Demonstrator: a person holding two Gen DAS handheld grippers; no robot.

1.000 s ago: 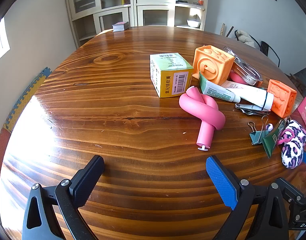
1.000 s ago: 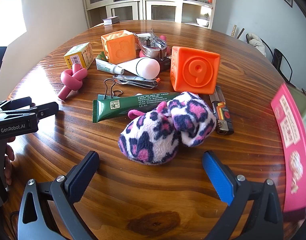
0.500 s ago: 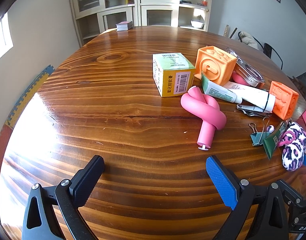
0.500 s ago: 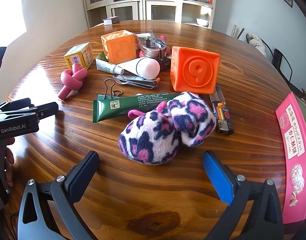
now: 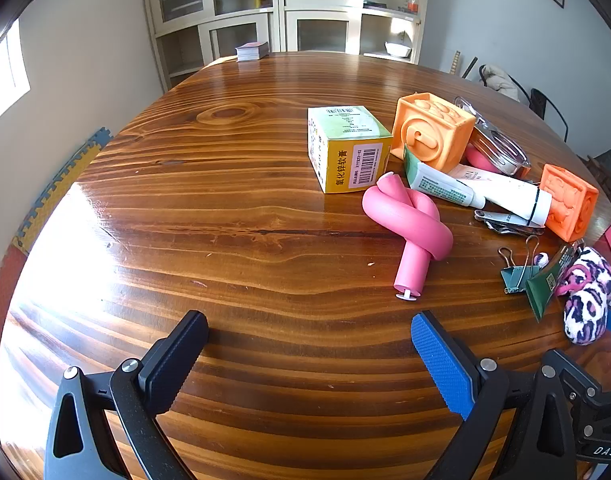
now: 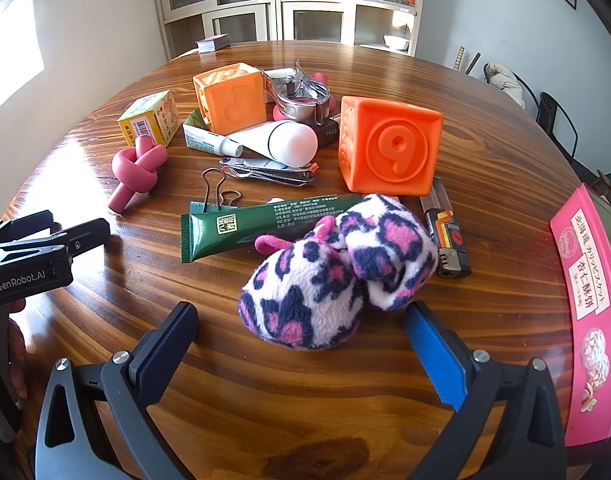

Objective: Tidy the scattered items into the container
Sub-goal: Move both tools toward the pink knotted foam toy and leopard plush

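Plush slippers [image 6: 337, 272] before right tool [image 6: 301, 332]; jaws apart

Glossy wooden table [image 5: 233, 208], fleecy mitten [image 6: 329, 272]

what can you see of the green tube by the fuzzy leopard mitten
The green tube is dark, glossy plastic with a crimped flat end toward the left gripper and pale print plus a square label. It lies flat on the wooden table, its cap end hidden under the leopard-print mitten. A binder clip sits at its crimped end.
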